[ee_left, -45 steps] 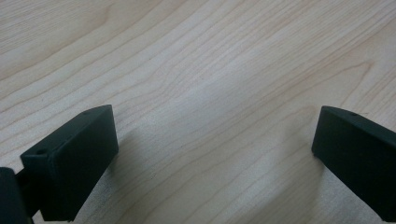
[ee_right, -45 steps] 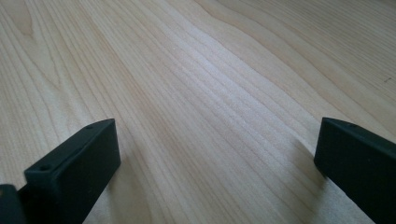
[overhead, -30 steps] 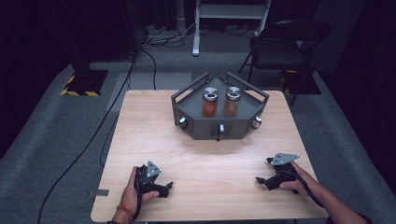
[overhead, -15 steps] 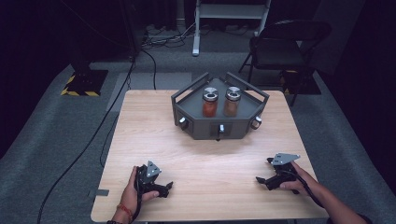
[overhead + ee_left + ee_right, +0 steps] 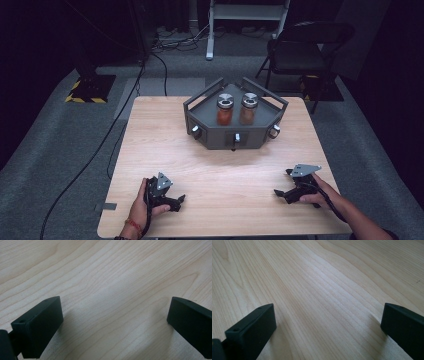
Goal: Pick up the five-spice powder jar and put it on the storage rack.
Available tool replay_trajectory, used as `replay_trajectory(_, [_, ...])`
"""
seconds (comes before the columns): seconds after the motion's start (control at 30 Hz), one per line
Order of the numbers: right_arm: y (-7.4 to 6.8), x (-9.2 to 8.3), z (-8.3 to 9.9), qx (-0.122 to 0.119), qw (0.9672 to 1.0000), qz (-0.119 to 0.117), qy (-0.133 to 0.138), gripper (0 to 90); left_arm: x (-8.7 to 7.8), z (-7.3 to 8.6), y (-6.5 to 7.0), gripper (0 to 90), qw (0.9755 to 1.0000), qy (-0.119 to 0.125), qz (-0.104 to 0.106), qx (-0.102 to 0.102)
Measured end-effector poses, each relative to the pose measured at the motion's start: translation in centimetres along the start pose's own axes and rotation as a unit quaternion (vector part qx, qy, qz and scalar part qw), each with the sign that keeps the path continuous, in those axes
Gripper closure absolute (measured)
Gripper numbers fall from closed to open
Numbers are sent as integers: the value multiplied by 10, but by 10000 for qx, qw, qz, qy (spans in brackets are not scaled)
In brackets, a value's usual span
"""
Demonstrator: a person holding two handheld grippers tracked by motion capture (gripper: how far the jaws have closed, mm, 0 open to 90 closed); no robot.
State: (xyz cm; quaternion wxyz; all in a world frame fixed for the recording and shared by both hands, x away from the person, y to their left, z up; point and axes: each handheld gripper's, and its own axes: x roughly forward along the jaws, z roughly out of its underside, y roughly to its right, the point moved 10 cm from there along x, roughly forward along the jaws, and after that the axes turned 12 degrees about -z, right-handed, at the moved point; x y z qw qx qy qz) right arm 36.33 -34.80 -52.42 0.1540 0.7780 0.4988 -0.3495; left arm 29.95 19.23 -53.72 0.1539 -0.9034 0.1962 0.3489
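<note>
Left gripper [image 5: 176,200]: held low in left hand [image 5: 142,202], jaws spread wide.
Right gripper [image 5: 281,192]: held low in right hand [image 5: 320,192], jaws spread wide.

A: Count, table [image 5: 165,145] contents?

B: 1 dark grey rack [image 5: 235,132] at 12 o'clock. In it, 2 jars: 1 red-orange jar [image 5: 225,111], 1 brown jar [image 5: 248,109] just beside it.

A: Knobs on the rack front?

B: 3 visible: 1 left knob [image 5: 196,131], 1 middle knob [image 5: 237,138], 1 right knob [image 5: 274,131].

A: Grippers?

B: 2. Left gripper [image 5: 177,200] at 7 o'clock, right gripper [image 5: 282,182] at 5 o'clock, each with 2 jaws spread wide.

A: Off-table?

B: 1 folding chair [image 5: 300,55] at 1 o'clock.
</note>
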Motion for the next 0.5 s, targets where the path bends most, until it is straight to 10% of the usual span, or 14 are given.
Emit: replay_trajectory(0.5, [1,0,0,7,10000,9,5,0,0,0,0,2,10000,-3,-3,-5])
